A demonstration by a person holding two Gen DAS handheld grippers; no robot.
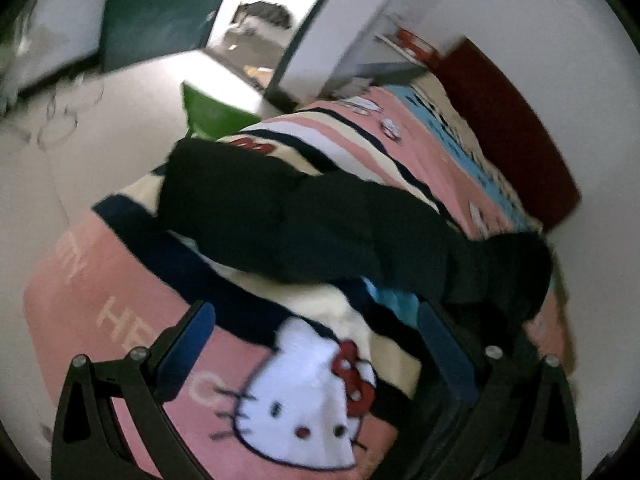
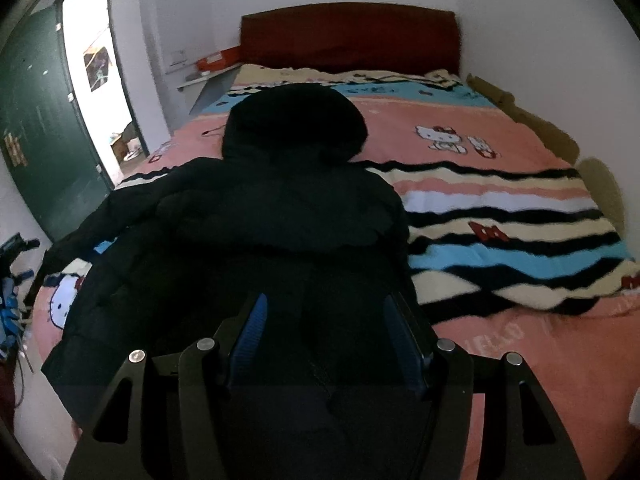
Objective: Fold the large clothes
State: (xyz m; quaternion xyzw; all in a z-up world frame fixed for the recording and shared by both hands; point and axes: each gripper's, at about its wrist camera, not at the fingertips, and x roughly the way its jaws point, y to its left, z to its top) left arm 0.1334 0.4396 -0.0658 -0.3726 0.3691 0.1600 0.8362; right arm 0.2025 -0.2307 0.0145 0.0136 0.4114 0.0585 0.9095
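A black hooded puffer jacket (image 2: 256, 216) lies on the bed, its hood (image 2: 296, 124) toward the dark red headboard (image 2: 348, 36). My right gripper (image 2: 326, 308) hangs over the jacket's lower part. Its blue pads (image 2: 250, 324) stand apart with dark fabric between them, and whether they press on it is hidden in the dark. In the blurred, tilted left wrist view the jacket (image 1: 304, 220) stretches across the blanket. My left gripper (image 1: 314, 308) is open above the blanket's cat face (image 1: 304, 396), with its right finger close to the jacket's edge and nothing between its fingers.
The bed carries a pink cartoon-cat blanket (image 2: 500, 208) with black, white and blue stripes. A green door (image 2: 44, 132) stands open at the left beside a bright doorway. A small shelf (image 2: 208, 72) sits by the headboard. A green object (image 1: 212, 112) stands on the floor beside the bed.
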